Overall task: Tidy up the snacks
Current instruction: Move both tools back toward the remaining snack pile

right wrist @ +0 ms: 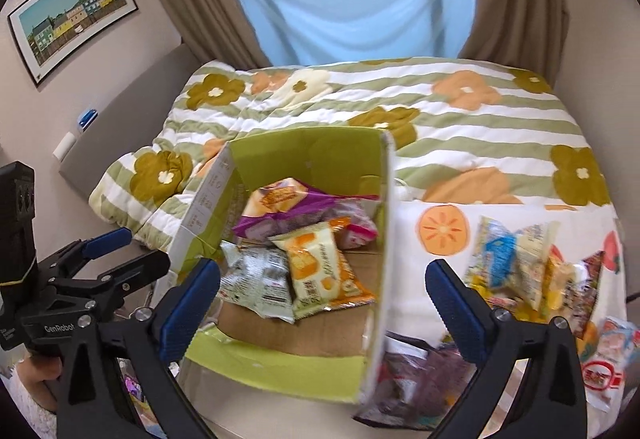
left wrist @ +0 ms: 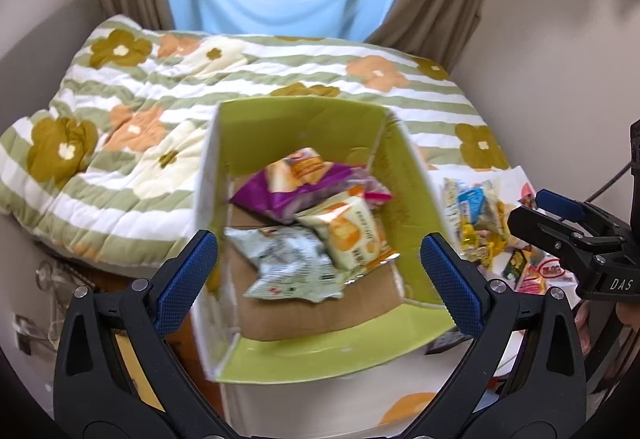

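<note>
An open green cardboard box (left wrist: pixel 416 183) (right wrist: pixel 316 375) stands on the bed's near edge. Inside lie a purple packet (left wrist: pixel 276 191) (right wrist: pixel 280 217), an orange-and-white packet (left wrist: pixel 352 235) (right wrist: pixel 320 271) and a grey-green packet (left wrist: pixel 288 263) (right wrist: pixel 256 279). My left gripper (left wrist: pixel 318 273) is open and empty above the box's near side. My right gripper (right wrist: pixel 322 295) is open and empty over the box's right wall. A pile of loose snack packets (right wrist: pixel 520 267) (left wrist: pixel 480 223) lies on a white fruit-print cloth right of the box. A dark purple packet (right wrist: pixel 420 383) lies near the box's front right corner.
A floral striped quilt (left wrist: pixel 140 111) (right wrist: pixel 460 119) covers the bed behind the box. Brown curtains and a blue sheet hang at the window beyond. The right gripper shows in the left wrist view (left wrist: pixel 568 235); the left gripper shows in the right wrist view (right wrist: pixel 116 259).
</note>
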A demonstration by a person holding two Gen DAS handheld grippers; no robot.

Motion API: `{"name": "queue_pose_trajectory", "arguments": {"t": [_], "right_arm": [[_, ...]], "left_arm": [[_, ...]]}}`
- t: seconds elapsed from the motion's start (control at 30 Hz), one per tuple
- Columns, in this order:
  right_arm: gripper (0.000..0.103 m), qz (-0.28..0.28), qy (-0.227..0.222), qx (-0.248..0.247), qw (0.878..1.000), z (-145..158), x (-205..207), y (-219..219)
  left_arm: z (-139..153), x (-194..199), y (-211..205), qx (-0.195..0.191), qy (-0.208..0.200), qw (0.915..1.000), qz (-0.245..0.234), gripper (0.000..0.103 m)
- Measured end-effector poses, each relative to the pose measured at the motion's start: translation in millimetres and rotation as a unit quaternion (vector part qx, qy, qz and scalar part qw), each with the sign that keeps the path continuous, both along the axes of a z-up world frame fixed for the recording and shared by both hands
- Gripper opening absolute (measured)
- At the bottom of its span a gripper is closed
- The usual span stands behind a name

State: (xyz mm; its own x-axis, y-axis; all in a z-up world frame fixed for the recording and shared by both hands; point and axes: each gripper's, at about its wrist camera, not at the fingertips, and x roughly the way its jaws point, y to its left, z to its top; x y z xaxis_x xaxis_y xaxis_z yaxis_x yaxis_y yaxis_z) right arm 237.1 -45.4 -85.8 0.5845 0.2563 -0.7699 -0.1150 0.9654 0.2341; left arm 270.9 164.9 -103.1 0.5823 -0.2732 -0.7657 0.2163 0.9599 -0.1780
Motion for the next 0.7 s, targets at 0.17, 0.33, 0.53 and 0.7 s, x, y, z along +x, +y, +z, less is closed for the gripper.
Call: {"name": "queue_pose_trajectory", "arguments": {"t": [0.17,0.33,0.53,0.7], "right_arm": [[0.102,-0.023,-0.014,0.005,1.0,12.2,-20.6,-44.1],[0.102,-0.048,-0.026,-0.012,0.998,27.6,-48.7,-101.9],[0.102,-0.073,-0.018,-0.024,0.997,36.0,-84.0,-178.3],[0.102,-0.101,-0.004,-0.032,0.994,25.6,-110.3,-238.6]], "left_arm": [[13.2,-17.4,-46.8,-0.001,-0.019,0.9997,-0.016,0.101],[19.1,-38.2,-108.9,-0.01,-0.025,0.9988,-0.041,0.101],[15.3,-69.2,-204.3,-0.005,-0.019,0.996,-0.087,0.101],[-4.5,-96.5,-277.2,0.002,-0.006,0.9918,-0.128,0.101]]}}
